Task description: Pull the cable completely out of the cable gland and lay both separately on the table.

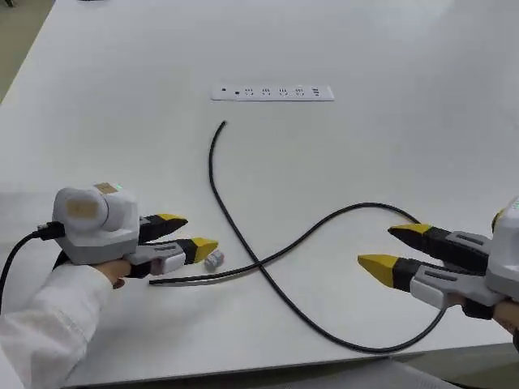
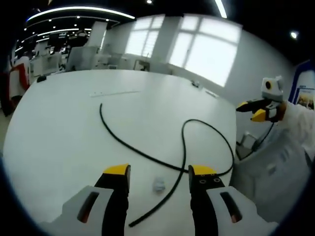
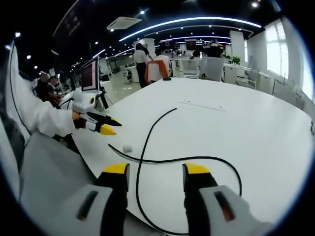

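Your left claw [image 1: 197, 232] hovers spread and empty over the tabletop [image 1: 365, 138], the small pale cable gland [image 1: 213, 260] just beyond its tips. Your right claw [image 1: 378, 246] is spread and empty too. The black cable [image 1: 357, 205] lies looped across itself, beside the gland.

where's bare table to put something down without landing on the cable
Bare table spreads left of the cable, from the power strip down to the left gripper. Another free patch lies right of the cable, between the strip and the right gripper. Crowded: the front, where the cable crosses itself by the cable gland.
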Available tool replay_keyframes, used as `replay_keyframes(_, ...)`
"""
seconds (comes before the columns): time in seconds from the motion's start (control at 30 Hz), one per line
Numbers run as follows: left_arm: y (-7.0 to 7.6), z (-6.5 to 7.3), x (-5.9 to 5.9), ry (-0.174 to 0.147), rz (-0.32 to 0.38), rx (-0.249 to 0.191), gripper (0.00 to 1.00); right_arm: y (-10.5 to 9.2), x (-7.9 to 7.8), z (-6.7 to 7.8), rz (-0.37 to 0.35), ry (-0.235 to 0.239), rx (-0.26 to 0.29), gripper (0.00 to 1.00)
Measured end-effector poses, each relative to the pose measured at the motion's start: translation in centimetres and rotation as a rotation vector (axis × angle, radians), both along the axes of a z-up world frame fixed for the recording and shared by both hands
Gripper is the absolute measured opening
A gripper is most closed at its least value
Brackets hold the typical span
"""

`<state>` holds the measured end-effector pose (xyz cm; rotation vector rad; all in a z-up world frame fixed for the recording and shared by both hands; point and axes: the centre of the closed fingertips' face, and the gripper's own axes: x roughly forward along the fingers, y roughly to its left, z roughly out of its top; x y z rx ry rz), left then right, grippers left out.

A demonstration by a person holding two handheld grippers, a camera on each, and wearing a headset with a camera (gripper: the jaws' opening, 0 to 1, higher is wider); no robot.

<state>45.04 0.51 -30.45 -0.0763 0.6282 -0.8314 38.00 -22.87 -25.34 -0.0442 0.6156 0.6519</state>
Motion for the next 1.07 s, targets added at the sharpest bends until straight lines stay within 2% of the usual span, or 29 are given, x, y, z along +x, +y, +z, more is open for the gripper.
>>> replay_keyframes(0.07,1.5,2.2,-0.8,-0.025,0.015,0.017,0.56,-1.0,-0.3,-0.1,-0.019,0.013,-0.008,0.49)
replay_keyframes(0.13,3.1,4.3,-1.9,-0.03,0.04,0.035,0.6,-2.2,-1.1,-0.1,-0.05,0.056,0.014,0.53)
replay_keyframes(0.17,3.8,5.2,-2.2,-0.043,0.069,0.032,0.63,-2.6,-1.3,0.0,-0.059,0.067,0.023,0.54)
replay_keyframes(0.2,4.7,6.8,-2.6,-0.067,0.114,0.016,0.66,-3.1,-1.5,0.0,-0.069,0.07,0.022,0.55)
replay_keyframes(0.23,5.3,7.6,-3.0,-0.074,0.139,0.008,0.66,-3.8,-1.7,0.1,-0.087,0.074,0.023,0.55)
replay_keyframes(0.33,7.1,9.5,-4.7,-0.061,0.223,-0.011,0.73,-5.2,-2.2,0.2,-0.146,0.095,0.038,0.56)
replay_keyframes(0.37,7.6,9.8,-5.6,-0.056,0.234,-0.006,0.75,-5.7,-2.4,0.1,-0.161,0.102,0.041,0.56)
replay_keyframes(0.47,8.4,10.4,-7.1,-0.058,0.262,0.008,0.77,-6.4,-2.6,-0.2,-0.178,0.114,0.038,0.56)
replay_keyframes(0.53,8.7,10.9,-7.6,-0.064,0.283,-0.008,0.75,-6.4,-2.8,-0.4,-0.173,0.126,0.029,0.55)
replay_keyframes(0.63,8.8,11.3,-7.9,-0.066,0.304,-0.04,0.74,-6.3,-2.8,-0.3,-0.165,0.125,0.023,0.55)
replay_keyframes(0.8,8.5,11.4,-7.8,-0.072,0.311,-0.037,0.75,-5.5,-2.7,0.0,-0.149,0.115,0.033,0.55)
replay_keyframes(0.97,7.7,11.3,-7.7,-0.067,0.281,-0.034,0.76,-5.3,-3.4,-0.6,-0.128,0.128,0.001,0.56)
replay_keyframes(1.07,7.6,11.3,-7.6,-0.066,0.274,-0.036,0.76,-5.6,-3.7,-0.7,-0.142,0.131,0.013,0.55)
